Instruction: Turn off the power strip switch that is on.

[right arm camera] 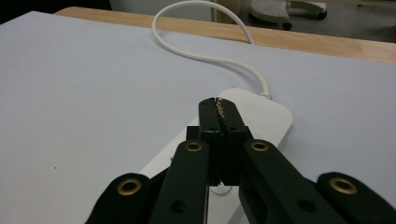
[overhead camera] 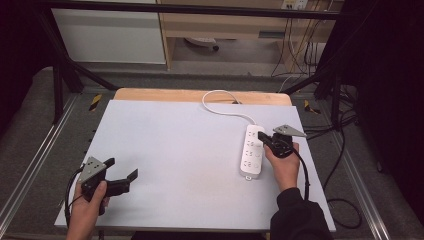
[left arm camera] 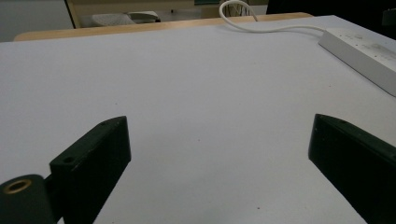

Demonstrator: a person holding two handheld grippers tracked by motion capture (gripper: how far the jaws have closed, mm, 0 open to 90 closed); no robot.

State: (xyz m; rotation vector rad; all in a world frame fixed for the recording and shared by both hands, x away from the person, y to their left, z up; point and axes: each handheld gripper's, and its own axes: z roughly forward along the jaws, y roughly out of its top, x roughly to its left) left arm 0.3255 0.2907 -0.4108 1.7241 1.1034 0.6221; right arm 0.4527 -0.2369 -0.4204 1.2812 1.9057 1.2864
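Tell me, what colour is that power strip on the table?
White. The power strip and its cord are both white, clearest in the high view.

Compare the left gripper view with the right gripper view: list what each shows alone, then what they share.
Left gripper view: its own claw, jaws standing wide apart over bare tabletop, with the power strip off at the upper right.
Right gripper view: its own claw, jaws shut together, tips above the strip's cable end.
Shared: the grey table, the white strip, its looping cable.
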